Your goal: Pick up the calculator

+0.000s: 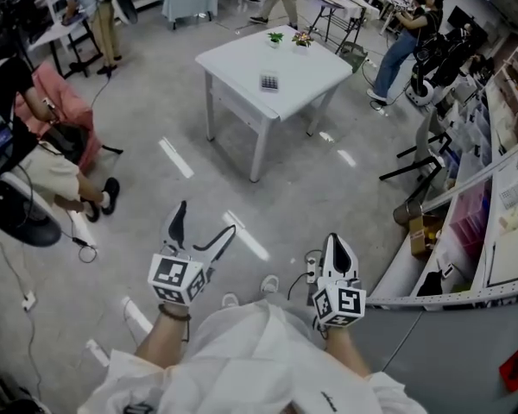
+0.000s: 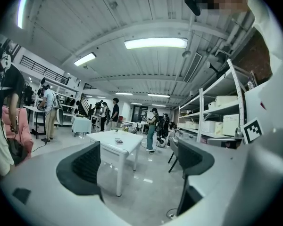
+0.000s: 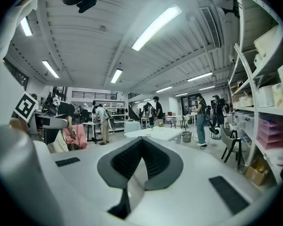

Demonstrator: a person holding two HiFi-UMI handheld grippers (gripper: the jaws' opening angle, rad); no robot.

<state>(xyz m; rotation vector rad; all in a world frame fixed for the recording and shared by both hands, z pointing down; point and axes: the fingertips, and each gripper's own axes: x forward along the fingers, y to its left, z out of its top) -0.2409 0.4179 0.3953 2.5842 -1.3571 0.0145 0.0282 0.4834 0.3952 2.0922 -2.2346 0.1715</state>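
The calculator (image 1: 269,82) is a small dark slab lying on a white square table (image 1: 306,80) several steps ahead of me. In the left gripper view the calculator (image 2: 119,141) shows far off on that table (image 2: 127,147), between the jaws' line of sight. My left gripper (image 1: 205,221) is held over the floor, open, with nothing between its dark pads (image 2: 87,164). My right gripper (image 1: 337,247) hangs beside it, shut and empty, its fingers (image 3: 142,149) pressed tip to tip. Two small potted plants (image 1: 289,38) stand at the table's far edge.
Metal shelving (image 1: 492,197) with boxes runs along the right. A seated person (image 1: 56,175) and a pink-covered chair (image 1: 65,110) are at the left. Another person (image 1: 406,46) sits beyond the table. A power strip (image 1: 312,267) and cables lie on the grey floor near my feet.
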